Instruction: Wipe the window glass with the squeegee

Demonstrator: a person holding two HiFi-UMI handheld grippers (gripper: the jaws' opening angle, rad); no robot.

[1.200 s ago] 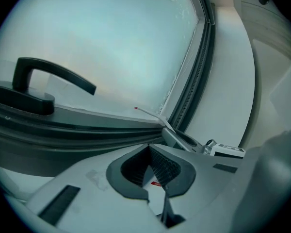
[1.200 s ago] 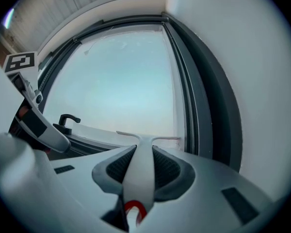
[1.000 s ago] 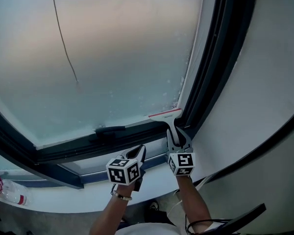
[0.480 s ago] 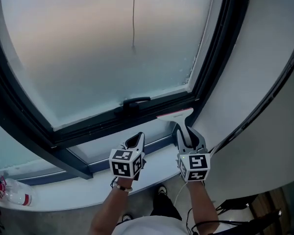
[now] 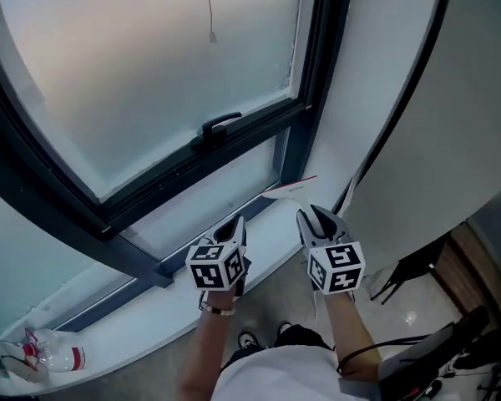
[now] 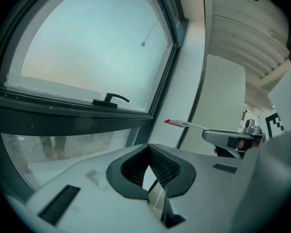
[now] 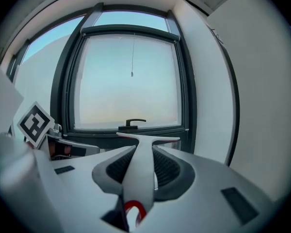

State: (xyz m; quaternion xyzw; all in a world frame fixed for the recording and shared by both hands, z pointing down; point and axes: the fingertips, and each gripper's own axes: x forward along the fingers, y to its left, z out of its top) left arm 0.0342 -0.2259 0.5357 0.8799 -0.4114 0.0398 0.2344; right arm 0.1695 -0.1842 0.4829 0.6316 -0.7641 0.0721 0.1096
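The right claw [image 5: 316,217] clamps the squeegee [image 5: 292,186] by its handle, long axis pointing away, blade crosswise at the far end and clear of the glass [image 5: 150,65], which lies far-left, while the left claw [image 5: 231,228] hangs alongside, pinched together and empty.

Soft daylight comes through the frosted window glass [image 5: 142,82], which glows pale and even across the upper left of the head view, without glare. The dark frame [image 5: 313,65] stands near-black against it. Both gripper views are round fisheye pictures with black corners and lines that bow toward the edges. Along their lower edges the left gripper [image 6: 153,171] and the squeegee [image 7: 138,183] handle in the right gripper [image 7: 141,161] look soft, being so close to the lens.
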